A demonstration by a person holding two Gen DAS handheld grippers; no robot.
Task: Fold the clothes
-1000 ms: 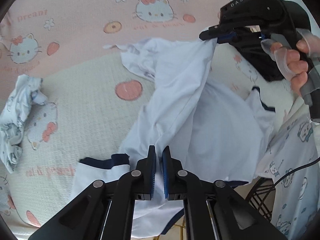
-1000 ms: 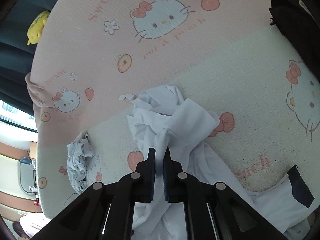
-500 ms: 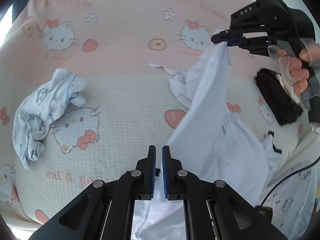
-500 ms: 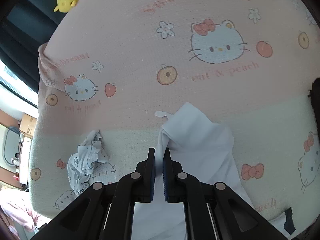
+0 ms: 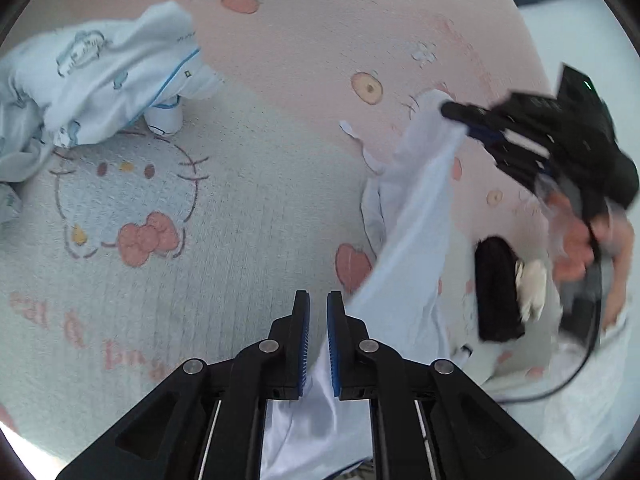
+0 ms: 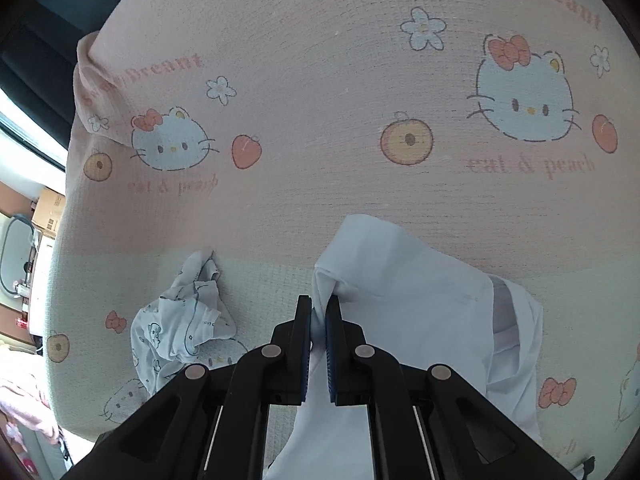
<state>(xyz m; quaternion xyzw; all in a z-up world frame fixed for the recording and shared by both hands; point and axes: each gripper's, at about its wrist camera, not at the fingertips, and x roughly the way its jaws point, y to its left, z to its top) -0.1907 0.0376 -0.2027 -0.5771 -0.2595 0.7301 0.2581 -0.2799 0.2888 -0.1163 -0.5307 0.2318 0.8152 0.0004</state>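
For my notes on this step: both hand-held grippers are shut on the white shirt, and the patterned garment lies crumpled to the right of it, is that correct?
Not quite. Both the left hand-held gripper and right hand-held gripper are shut on the white shirt, but the patterned garment lies crumpled to the left of it, not the right. The right wrist view shows this; the left wrist view agrees.

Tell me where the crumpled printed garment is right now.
The crumpled printed garment lies on the bedspread at upper left in the left wrist view, well apart from the white shirt.
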